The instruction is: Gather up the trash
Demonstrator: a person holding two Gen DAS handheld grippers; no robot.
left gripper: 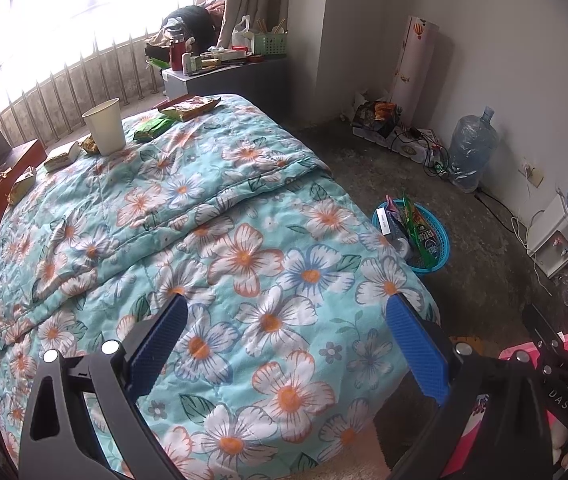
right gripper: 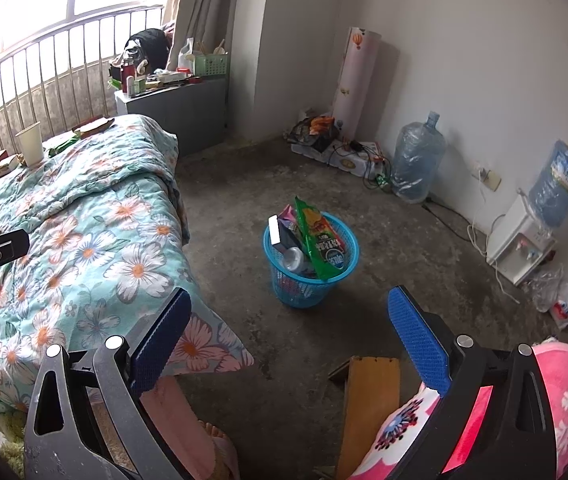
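While both claws hang empty with their blue-padded fingers spread wide, the trash lies in two places: on the far end of the bed and in a basket on the floor. The left claw (left gripper: 285,312) hovers over the bed's floral quilt (left gripper: 220,248), turquoise with white, orange-centred flowers. At the far end of the quilt a white paper cup (left gripper: 104,126) stands upright. Just beside it, to its left, lie a crumpled yellowish wrapper (left gripper: 88,145) and a pale folded packet (left gripper: 61,157); another yellowish wrapper (left gripper: 22,185) sits nearer the quilt's left edge. To the cup's right lies a green packet (left gripper: 154,128), and beyond it a flat yellow-green snack bag (left gripper: 194,107) near the bed's far corner.

The right claw (right gripper: 289,308) is held above the bare concrete floor (right gripper: 383,248), pointing toward a blue mesh basket (right gripper: 309,264) that stands well apart from the bed. The basket holds a tall green and red snack bag (right gripper: 319,236) sticking up over the rim, a pinkish packet and a white-edged box (right gripper: 278,230) leaning at the left, and a clear plastic bottle (right gripper: 293,258) lying among them. A wooden stool (right gripper: 369,396) stands on the floor near the right claw.
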